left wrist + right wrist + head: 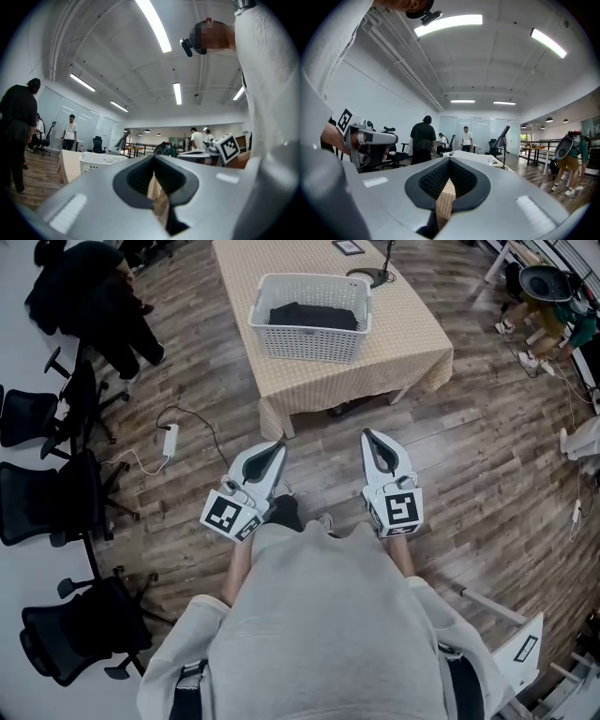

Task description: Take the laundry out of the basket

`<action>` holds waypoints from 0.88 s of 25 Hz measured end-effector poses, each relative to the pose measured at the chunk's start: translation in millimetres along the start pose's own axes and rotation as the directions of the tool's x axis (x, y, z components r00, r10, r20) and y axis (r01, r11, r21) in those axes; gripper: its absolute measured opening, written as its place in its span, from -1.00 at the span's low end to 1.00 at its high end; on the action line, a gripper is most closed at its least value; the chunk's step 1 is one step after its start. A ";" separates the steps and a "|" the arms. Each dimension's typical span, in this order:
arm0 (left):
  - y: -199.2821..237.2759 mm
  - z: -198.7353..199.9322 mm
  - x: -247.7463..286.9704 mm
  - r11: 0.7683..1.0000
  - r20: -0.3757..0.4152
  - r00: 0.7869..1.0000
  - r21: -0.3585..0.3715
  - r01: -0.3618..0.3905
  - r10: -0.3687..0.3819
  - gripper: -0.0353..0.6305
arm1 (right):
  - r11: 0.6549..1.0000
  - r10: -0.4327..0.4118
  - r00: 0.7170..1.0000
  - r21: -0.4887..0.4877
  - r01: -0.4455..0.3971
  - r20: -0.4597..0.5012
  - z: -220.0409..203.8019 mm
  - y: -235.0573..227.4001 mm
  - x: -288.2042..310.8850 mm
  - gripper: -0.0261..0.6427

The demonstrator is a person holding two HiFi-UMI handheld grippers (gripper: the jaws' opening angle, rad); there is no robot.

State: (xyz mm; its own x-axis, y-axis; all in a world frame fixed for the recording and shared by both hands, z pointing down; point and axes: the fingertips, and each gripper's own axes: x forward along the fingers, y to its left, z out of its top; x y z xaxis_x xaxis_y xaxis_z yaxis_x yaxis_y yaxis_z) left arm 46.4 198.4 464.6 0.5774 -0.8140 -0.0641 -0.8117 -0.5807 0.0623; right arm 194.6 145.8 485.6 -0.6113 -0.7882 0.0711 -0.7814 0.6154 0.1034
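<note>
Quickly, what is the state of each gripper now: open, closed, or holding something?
Left gripper: closed, jaws together, holding nothing.
Right gripper: closed, jaws together, holding nothing.

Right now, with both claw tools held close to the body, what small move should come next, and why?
Probably a step toward the table. The basket holding dark laundry sits well ahead of both tools: the left gripper and right gripper hang over the floor, jaws shut and empty.
</note>
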 end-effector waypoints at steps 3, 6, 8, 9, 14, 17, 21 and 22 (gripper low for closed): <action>8.5 -0.1 9.6 1.000 0.009 1.000 0.001 0.004 -0.004 -0.87 | 1.000 -0.005 1.000 -0.007 0.005 0.000 0.3 -7.8 11.0 -0.92; 23.9 -3.8 21.9 1.000 0.015 1.000 -0.004 0.006 -0.006 -0.87 | 1.000 -0.011 1.000 -0.014 0.011 0.001 0.4 -16.6 29.9 -0.92; 39.4 -6.3 31.2 1.000 0.018 1.000 -0.006 0.005 -0.005 -0.87 | 1.000 -0.012 1.000 -0.017 0.012 -0.002 -0.9 -21.1 47.4 -0.92; 47.9 -8.1 35.6 1.000 0.018 1.000 -0.010 0.004 -0.004 -0.87 | 1.000 -0.011 1.000 -0.017 0.011 -0.006 -2.8 -22.7 56.7 -0.92; 107.4 -14.4 62.0 0.999 0.029 1.000 -0.035 0.000 0.001 -0.87 | 1.000 -0.011 1.000 -0.023 0.010 -0.028 -6.4 -29.9 117.0 -0.92; 159.9 -6.8 90.6 1.000 0.055 0.998 -0.024 0.013 -0.011 -0.87 | 0.999 -0.021 1.000 -0.044 0.021 -0.021 4.2 -42.1 172.6 -0.92; 225.9 12.1 116.9 1.000 0.072 0.997 -0.010 0.025 -0.024 -0.87 | 0.998 -0.033 0.999 -0.052 0.032 -0.009 24.7 -50.5 240.7 -0.92; 240.6 15.5 122.0 1.000 0.072 0.997 -0.004 0.029 -0.029 -0.87 | 0.998 -0.036 0.999 -0.053 0.035 -0.006 29.4 -51.6 256.1 -0.92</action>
State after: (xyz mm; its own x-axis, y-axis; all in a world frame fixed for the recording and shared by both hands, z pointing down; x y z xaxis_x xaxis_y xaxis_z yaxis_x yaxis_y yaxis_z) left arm -79.8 -40.4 456.3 0.5928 -0.7936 -0.1371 -0.7941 -0.6044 0.0642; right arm 74.7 -87.6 469.3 -0.5824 -0.8097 0.0728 -0.7948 0.5859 0.1584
